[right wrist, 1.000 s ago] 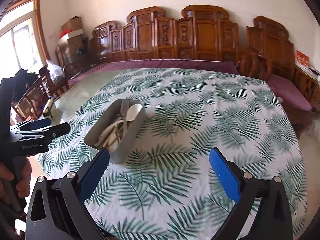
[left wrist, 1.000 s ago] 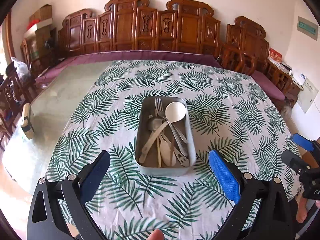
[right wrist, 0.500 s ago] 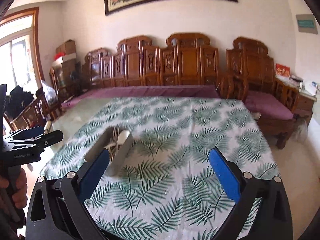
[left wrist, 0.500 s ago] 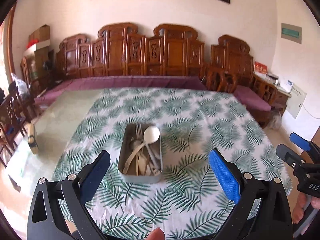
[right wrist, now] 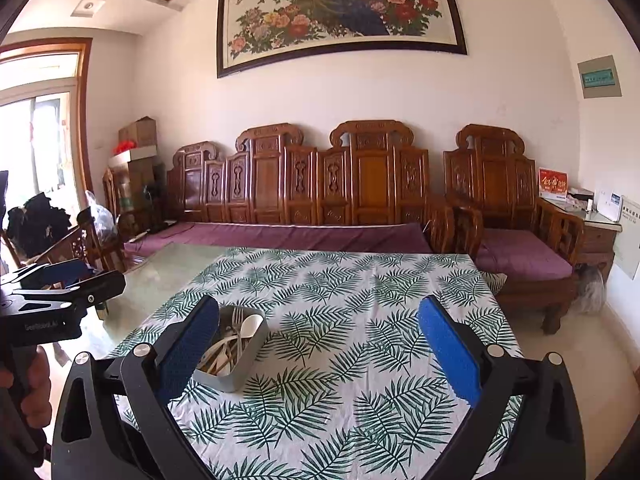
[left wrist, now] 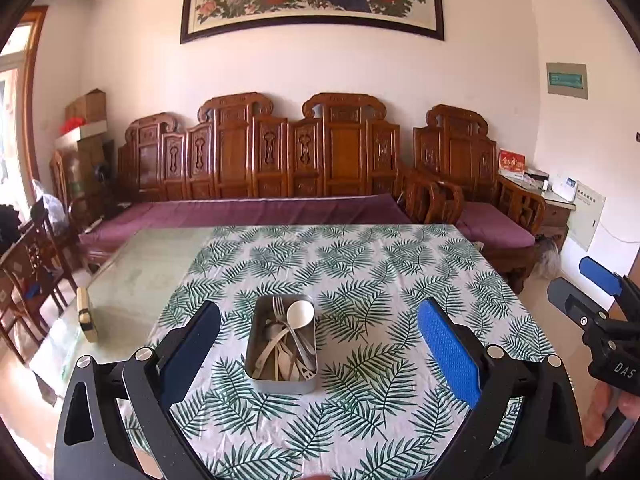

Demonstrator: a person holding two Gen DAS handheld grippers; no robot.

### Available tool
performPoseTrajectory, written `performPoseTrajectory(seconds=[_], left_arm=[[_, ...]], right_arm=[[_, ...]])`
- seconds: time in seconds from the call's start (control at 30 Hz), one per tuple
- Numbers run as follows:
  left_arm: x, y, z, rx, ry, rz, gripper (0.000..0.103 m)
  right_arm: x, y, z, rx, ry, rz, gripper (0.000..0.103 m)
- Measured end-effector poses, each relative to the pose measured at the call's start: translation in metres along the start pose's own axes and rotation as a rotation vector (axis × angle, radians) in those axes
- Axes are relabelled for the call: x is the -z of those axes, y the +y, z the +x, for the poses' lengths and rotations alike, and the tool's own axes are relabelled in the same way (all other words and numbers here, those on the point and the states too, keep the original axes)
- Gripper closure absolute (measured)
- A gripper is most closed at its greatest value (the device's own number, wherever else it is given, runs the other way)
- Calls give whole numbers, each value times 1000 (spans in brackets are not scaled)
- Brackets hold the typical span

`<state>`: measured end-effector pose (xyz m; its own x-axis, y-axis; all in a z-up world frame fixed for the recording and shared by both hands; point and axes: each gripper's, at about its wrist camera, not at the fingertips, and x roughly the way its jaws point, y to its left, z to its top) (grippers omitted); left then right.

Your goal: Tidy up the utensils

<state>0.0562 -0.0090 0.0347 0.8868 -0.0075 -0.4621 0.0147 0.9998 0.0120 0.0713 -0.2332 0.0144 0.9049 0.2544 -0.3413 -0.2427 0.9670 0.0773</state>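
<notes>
From my left wrist view, a small cream rectangular object with a dark edge (left wrist: 85,314) stands on the bare glass strip of the tabletop (left wrist: 148,264), just off the cloth. My left gripper (left wrist: 318,354) hangs above the near edge of the white tablecloth printed with green fern leaves (left wrist: 376,264), its blue-padded fingers (left wrist: 448,350) spread wide and holding nothing. Between them lies the grey rectangular metal tray (left wrist: 280,380), resting flat on the cloth and well apart from the gripper; piled inside are a silver fork (left wrist: 280,310), a white round-bowled spoon (left wrist: 301,314) and several pale utensils too tangled to tell apart. At the right edge of that view my right gripper (left wrist: 590,282) shows side-on, off the tabletop's right side. From my right wrist view, the same tray (right wrist: 236,364) sits low and left, partly hidden behind the left blue finger (right wrist: 188,346), while my right gripper (right wrist: 318,354) is likewise released and empty, with bare patterned cloth between its fingers. Behind the tabletop stands a carved dark-wood bench with a purple cushion (right wrist: 280,236), and a framed peacock-and-peony painting (right wrist: 340,12) hangs on the white wall.
</notes>
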Motion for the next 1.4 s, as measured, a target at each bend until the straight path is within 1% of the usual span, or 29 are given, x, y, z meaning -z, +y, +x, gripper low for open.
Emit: performPoseTrajectory(seconds=[0.23,0.6,1.4], left_arm=[[1,-1,-3,-15,-17,6,8],[3,-3,-4,-14,-25,8,8],[4,-4,-8,-11,-39,8,8]], right_arm=[[-2,-1,-5,4,-12,-1,3],[0,-2,-6,15,-7,1,3],[1,-5,-3,11,0,9,3]])
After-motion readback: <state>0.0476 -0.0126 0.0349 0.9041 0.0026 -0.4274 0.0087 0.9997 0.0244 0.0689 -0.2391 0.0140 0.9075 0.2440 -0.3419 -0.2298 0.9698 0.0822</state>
